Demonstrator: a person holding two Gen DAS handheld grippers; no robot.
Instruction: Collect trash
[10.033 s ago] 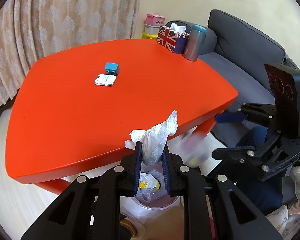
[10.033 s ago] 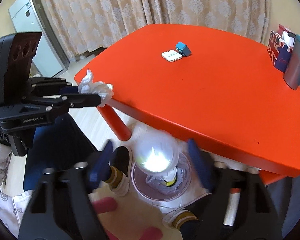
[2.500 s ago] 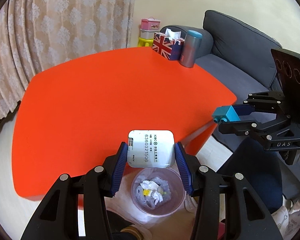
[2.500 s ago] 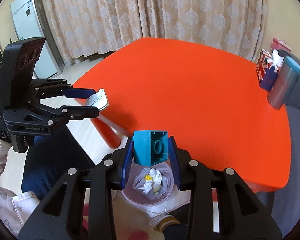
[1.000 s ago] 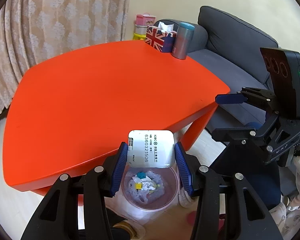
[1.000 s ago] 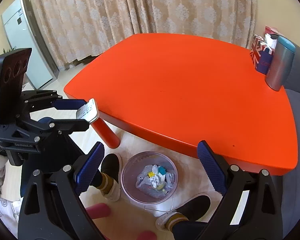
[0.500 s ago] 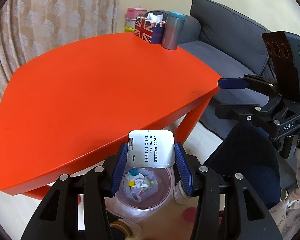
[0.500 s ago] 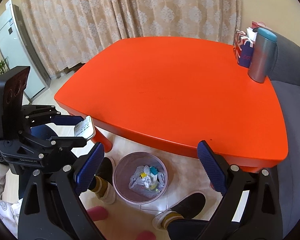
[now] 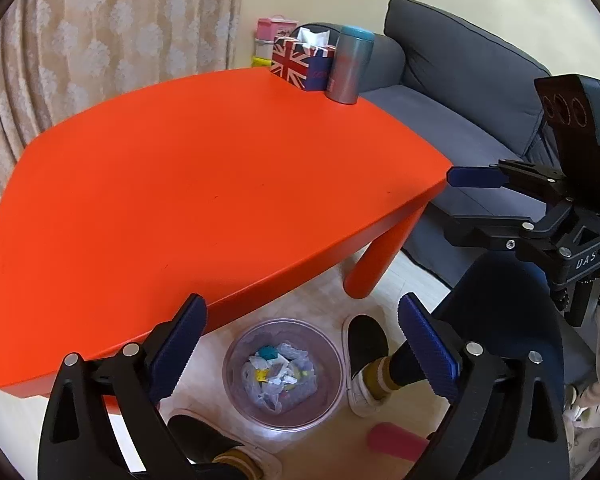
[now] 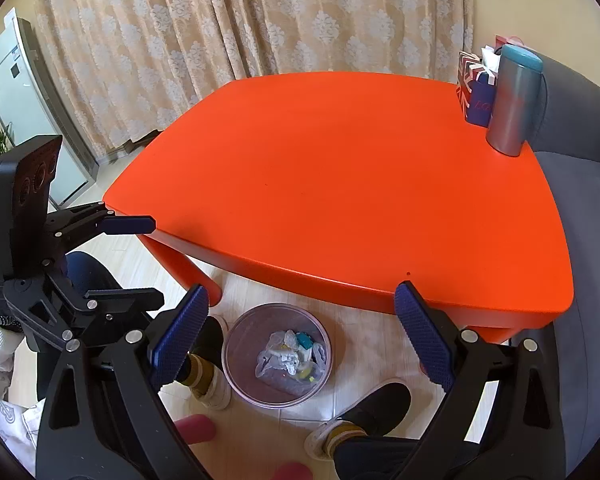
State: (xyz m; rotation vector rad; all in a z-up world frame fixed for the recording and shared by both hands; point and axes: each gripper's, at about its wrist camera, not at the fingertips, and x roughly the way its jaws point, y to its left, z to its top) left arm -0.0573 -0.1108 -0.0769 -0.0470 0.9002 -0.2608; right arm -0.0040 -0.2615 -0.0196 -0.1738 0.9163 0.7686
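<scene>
Count, both wrist views: 2 grippers, 1 bin, 1 table, 2 items on table.

Grippers: 2 – left gripper (image 9: 302, 344) at bottom of its own view, jaws opening w/ nothing between; right gripper (image 10: 302, 330) bottom of its view, jaws wide apart, empty. Trash bin (image 9: 283, 368): 1, lower centre, on floor; bits inside too small/jumbled to count. Orange table (image 9: 204, 184): 1, w/ 1 leg (image 9: 374, 264) showing in left view. On table, upper centre-right: 1 flag tissue box (image 9: 300, 62), 1 tumbler (image 9: 350, 66). Sofa (image 9: 460, 76): 1, upper right. Shoes: 2 – (image 9: 366, 364) and (image 9: 220, 444). Curtain (image 10: 260, 20): 1, across top.
</scene>
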